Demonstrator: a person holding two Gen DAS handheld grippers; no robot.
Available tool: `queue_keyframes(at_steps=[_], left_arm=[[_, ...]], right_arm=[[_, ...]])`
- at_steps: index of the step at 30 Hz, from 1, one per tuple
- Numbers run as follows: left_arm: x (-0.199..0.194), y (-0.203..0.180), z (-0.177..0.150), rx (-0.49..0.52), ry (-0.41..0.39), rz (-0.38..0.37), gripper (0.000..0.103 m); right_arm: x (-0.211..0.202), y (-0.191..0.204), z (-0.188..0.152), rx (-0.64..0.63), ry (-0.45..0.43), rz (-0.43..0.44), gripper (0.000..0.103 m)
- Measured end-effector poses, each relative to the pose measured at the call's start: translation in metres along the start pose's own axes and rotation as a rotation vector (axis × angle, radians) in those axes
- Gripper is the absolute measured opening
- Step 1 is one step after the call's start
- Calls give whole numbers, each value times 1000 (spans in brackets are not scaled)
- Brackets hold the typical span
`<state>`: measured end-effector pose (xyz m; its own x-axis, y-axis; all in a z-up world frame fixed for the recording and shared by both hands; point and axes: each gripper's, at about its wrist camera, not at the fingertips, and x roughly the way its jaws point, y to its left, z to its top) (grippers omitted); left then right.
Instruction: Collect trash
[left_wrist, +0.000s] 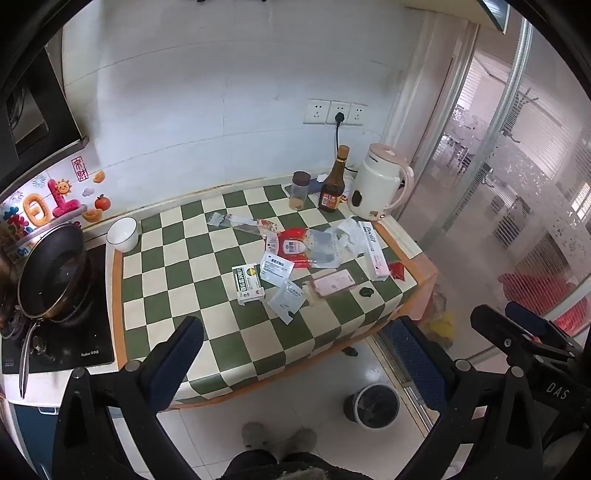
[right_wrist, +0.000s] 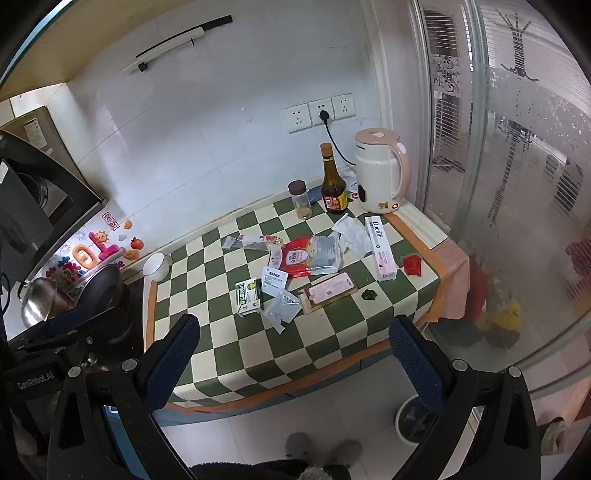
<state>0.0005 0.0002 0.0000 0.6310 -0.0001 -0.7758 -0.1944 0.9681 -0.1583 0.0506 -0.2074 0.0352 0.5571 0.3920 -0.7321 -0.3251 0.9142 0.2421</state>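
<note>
Trash lies on the green-and-white checkered counter (left_wrist: 221, 321): a red-and-clear plastic bag (left_wrist: 299, 245), a green-white medicine box (left_wrist: 248, 283), white sachets (left_wrist: 286, 301), a pink flat pack (left_wrist: 332, 282), a long white-pink box (left_wrist: 375, 249), a red wrapper (left_wrist: 397, 269) and crumpled white paper (left_wrist: 351, 229). The same pile shows in the right wrist view, with the bag (right_wrist: 306, 254) and medicine box (right_wrist: 248, 296). A small bin (left_wrist: 373, 404) stands on the floor below the counter's front edge. My left gripper (left_wrist: 295, 354) and right gripper (right_wrist: 295, 350) are both open and empty, held in front of and above the counter.
At the back stand a kettle (left_wrist: 380, 182), a dark bottle (left_wrist: 334, 182) and a jar (left_wrist: 300, 189). A white bowl (left_wrist: 123, 233) sits at the counter's left, beside a pan (left_wrist: 51, 273) on the stove. A glass door (left_wrist: 517, 184) is on the right.
</note>
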Motion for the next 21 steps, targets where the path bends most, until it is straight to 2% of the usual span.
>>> queue_keyframes(at_steps=[21], left_arm=[[1,-7,0,-6,-12,-66,103]], right_arm=[[-1,-10,1,34,9,63,103]])
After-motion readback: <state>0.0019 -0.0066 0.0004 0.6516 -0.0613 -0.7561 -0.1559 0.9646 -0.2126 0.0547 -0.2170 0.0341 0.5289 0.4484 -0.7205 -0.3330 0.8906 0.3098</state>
